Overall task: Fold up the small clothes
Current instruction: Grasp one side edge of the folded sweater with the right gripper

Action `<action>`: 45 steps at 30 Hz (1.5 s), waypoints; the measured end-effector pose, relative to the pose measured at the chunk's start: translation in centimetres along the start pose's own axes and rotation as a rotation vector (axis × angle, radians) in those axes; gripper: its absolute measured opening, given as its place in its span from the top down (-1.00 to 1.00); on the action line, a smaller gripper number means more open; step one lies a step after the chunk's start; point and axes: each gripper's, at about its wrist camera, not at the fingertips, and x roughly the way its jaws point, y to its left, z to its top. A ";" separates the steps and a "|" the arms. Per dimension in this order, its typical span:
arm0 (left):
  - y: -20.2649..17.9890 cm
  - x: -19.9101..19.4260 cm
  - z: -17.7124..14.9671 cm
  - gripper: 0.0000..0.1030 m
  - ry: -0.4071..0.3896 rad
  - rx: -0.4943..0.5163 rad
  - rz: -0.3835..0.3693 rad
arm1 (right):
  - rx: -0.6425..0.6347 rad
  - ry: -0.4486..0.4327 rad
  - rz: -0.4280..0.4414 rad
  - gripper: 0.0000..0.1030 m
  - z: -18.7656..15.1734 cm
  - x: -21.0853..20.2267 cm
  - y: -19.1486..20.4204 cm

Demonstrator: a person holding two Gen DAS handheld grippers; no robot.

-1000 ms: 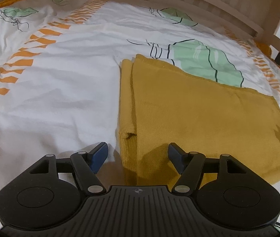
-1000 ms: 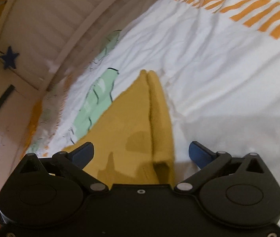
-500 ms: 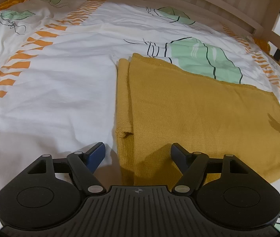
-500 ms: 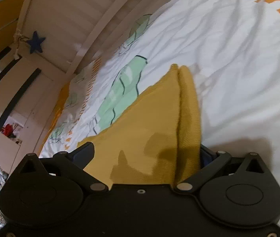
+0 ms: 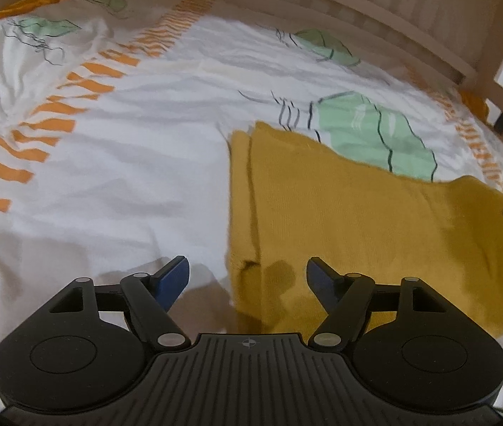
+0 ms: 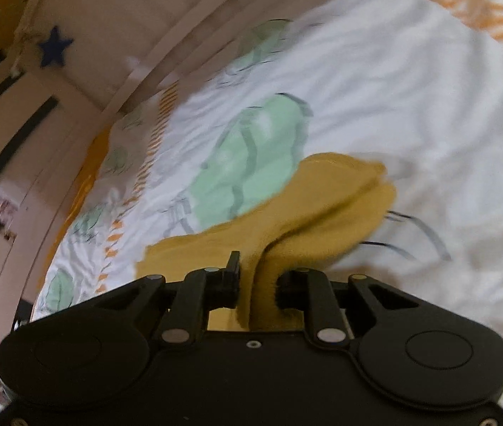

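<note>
The yellow cloth (image 5: 351, 213) lies folded on the bed, its doubled left edge showing as two layers, with a small pucker at the near corner. Its right end is lifted: in the right wrist view a bunched fold of it (image 6: 308, 213) rises from the sheet into the right gripper (image 6: 256, 284), whose fingers are closing on it with the fabric pinched between them. The fold hides the pad of the right-hand finger, and this view is blurred, so the weave and the edge beyond cannot be made out. The left gripper (image 5: 248, 277) hangs over the cloth's near left corner with its blue fingers (image 5: 171, 277) spread wide, one above the bare sheet and one above the cloth, neither pressing on it. A dark bit of the right gripper is cut off at the right edge of the left view. The sheet (image 5: 127, 184) is white with orange stripes and green leaf prints. A wooden slatted bed frame (image 5: 375, 10) curves behind it; a blue star (image 6: 54, 46) hangs on the pale wall beyond.
</note>
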 end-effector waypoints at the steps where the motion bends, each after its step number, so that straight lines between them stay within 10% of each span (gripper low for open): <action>1: 0.3 -0.2 0.2 -0.39 -0.003 -0.009 0.000 | -0.013 0.009 0.000 0.48 0.0 0.4 1.1; 21: 4.2 -2.0 1.8 -0.39 -0.033 -0.092 0.013 | -0.140 0.094 0.005 0.49 -5.8 11.5 14.6; 45: 5.4 -2.4 1.9 -0.39 -0.043 -0.143 0.007 | -0.295 0.079 -0.134 0.47 -9.5 16.4 18.3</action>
